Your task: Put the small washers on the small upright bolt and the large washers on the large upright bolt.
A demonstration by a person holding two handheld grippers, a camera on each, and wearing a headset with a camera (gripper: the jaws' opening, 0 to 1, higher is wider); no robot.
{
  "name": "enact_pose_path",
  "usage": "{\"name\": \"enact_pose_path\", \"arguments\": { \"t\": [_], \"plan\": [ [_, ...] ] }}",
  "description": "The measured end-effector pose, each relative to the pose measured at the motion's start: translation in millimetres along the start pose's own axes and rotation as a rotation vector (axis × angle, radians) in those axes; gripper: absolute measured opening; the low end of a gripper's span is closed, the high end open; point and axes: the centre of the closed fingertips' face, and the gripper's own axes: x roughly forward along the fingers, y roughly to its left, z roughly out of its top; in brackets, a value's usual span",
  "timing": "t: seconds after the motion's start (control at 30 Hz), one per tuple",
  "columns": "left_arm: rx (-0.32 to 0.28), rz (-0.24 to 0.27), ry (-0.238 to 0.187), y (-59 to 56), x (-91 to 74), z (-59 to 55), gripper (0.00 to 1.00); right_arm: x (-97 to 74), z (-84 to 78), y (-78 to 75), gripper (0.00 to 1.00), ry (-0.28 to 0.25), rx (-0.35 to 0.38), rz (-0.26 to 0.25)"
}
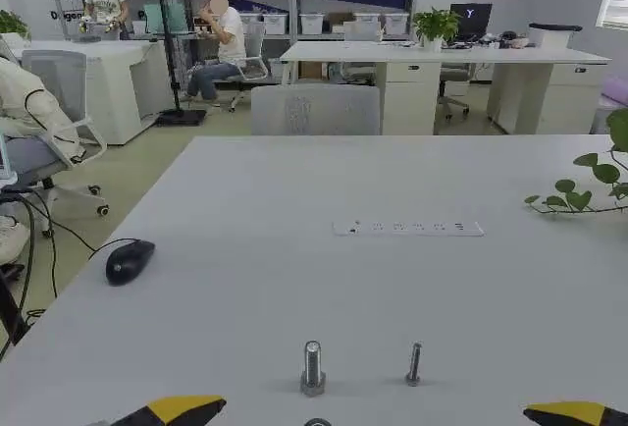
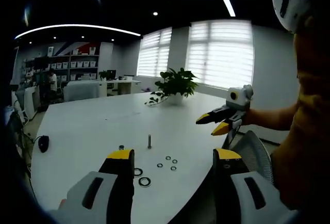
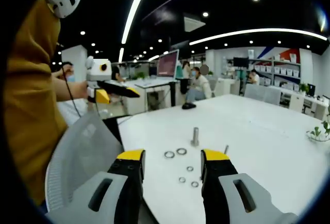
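My left gripper (image 2: 174, 154): jaws spread wide, nothing between. My right gripper (image 3: 172, 155): same, wide apart, empty. Both held at near edge of white table (image 1: 294, 279). Large bolt (image 1: 312, 367) and small bolt (image 1: 414, 364) upright, side by side. Large washers (image 3: 181, 151) and small washers (image 3: 190, 168) flat on table, near bolts, on my side.
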Motion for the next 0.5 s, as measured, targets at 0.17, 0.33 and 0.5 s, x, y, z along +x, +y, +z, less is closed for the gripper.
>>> {"name": "enact_pose_path", "arguments": {
  "t": [0.17,0.33,0.5],
  "plan": [
    [-0.003,-0.016,-0.006,-0.8,6.9,1.0,0.61,-4.7,-2.5,-6.1,0.44,0.005,0.005,-0.013],
    [-0.009,-0.018,-0.011,3.6,10.6,1.3,0.61,-4.7,-2.1,-12.5,0.44,0.004,0.007,-0.025],
    [-0.008,-0.017,-0.005,7.8,13.3,-1.1,0.61,-2.8,-5.7,-19.4,0.44,0.01,0.008,-0.033]
  ]
}}
